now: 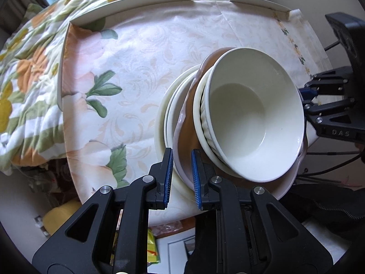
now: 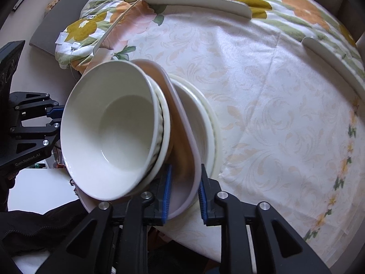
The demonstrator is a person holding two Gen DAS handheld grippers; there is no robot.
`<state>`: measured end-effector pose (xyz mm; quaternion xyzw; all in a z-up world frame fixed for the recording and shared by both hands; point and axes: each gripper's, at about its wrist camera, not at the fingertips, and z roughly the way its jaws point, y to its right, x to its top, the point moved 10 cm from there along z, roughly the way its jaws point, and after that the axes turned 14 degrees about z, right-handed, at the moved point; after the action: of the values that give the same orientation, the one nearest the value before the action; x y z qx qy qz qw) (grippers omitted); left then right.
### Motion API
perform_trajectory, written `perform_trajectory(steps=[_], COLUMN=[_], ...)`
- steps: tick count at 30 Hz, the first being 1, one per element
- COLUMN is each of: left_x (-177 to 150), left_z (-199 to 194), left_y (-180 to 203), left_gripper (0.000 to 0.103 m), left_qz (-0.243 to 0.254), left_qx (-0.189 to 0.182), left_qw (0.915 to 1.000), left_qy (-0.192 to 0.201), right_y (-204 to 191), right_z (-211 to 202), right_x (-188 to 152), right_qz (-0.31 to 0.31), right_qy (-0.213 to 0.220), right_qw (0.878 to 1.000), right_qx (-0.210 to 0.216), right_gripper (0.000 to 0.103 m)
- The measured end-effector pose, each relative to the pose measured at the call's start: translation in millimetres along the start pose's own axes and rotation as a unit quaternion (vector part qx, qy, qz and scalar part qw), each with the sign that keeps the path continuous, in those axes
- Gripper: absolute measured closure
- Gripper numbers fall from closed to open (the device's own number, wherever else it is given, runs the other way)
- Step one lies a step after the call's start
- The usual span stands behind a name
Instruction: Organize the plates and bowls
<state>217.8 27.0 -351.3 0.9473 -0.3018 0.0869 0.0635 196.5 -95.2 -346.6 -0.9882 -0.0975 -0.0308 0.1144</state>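
Note:
A stack of crockery stands on the cloth-covered table: a wide cream plate (image 1: 162,123) at the bottom, a brown plate with a pale rim (image 1: 182,137) above it, and nested white bowls (image 1: 255,118) on top. The stack shows in the right wrist view too, with the bowls (image 2: 109,125), brown plate (image 2: 182,141) and cream plate (image 2: 212,123). My left gripper (image 1: 181,178) is shut on the brown plate's rim on one side. My right gripper (image 2: 184,191) is shut on the same rim on the opposite side. The plate tilts slightly.
The tablecloth (image 1: 136,68) has raised cream edge pieces (image 1: 136,2) along its far sides, also in the right wrist view (image 2: 200,2). A floral quilt (image 1: 27,68) lies beyond. Clutter lies on the floor (image 1: 57,217) below the table's near edge.

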Motion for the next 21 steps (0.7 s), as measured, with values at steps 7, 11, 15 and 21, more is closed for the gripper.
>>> perform_trajectory(steps=[7, 11, 15, 21], left_x=[-3, -5, -7, -22], left_z=[-8, -11, -18, -51], left_y=[1, 5, 7, 16], left_gripper=[0.089, 0.089, 0.087, 0.002], left_qz=[0.018, 0.026, 0.028, -0.004], left_qx=[0.013, 0.010, 0.021, 0.046], left_qw=[0.9997, 0.9995, 0.9992, 0.9970], left_qy=[0.006, 0.011, 0.022, 0.061], right_y=[11, 14, 12, 1], right_z=[-16, -25, -38, -75], right_x=[-3, -8, -17, -36], right_qz=[0.007, 0.028, 0.039, 0.045], right_qy=[0.019, 0.032, 0.054, 0.113], right_qw=[1.000, 0.999, 0.998, 0.993], right_qx=[-0.021, -0.022, -0.020, 0.003], right_gripper=[0.061, 0.061, 0.061, 0.051])
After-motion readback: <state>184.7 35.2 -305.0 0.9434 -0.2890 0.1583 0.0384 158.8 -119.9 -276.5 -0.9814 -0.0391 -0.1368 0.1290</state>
